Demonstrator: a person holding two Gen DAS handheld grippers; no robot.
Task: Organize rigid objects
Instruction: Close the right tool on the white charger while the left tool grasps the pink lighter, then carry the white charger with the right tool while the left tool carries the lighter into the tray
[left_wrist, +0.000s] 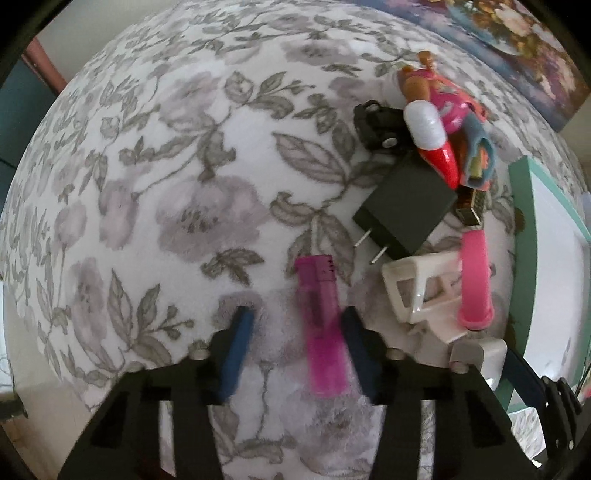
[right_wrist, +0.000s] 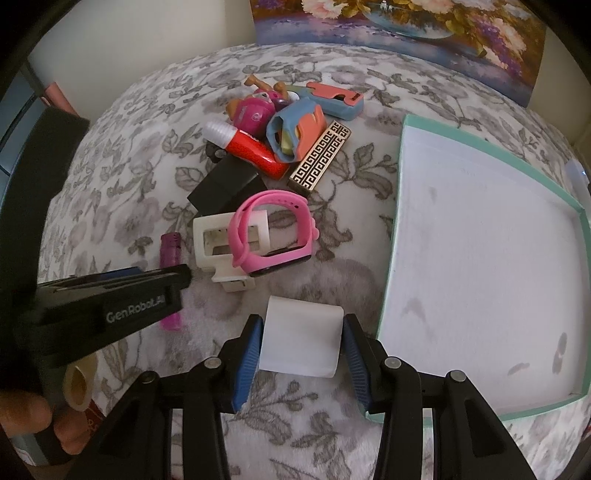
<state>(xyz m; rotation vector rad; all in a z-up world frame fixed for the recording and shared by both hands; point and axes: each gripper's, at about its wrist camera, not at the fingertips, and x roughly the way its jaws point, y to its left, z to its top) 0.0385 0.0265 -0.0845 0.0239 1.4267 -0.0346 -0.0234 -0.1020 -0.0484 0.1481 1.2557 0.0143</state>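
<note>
Two hand-held grippers work over a floral blanket (right_wrist: 314, 435) strewn with small hard objects. The right gripper (right_wrist: 301, 354) is clamped on a white block (right_wrist: 301, 338), its blue pads touching both sides, just left of a shallow teal-rimmed tray (right_wrist: 400, 155) whose white floor is bare. The left gripper (left_wrist: 295, 347) is spread apart around a pink lighter (left_wrist: 323, 325) lying on the blanket; the lighter sits close to the right finger, with a clear gap on the left, so nothing is grasped.

Farther off lies a loose pile: a black charger (left_wrist: 406, 210), a pink watch (right_wrist: 271, 232) looped around a white frame (right_wrist: 212, 236), a red-and-white tube (right_wrist: 245, 147), a pink toy pup (right_wrist: 253, 109), and a gold-patterned bar (right_wrist: 319, 157).

To do this step well, the right hand should probably carry the block rightward over the tray rim, clear of it, and release low in a corner. The left should centre on the lighter before closing, so it does not twist out.
</note>
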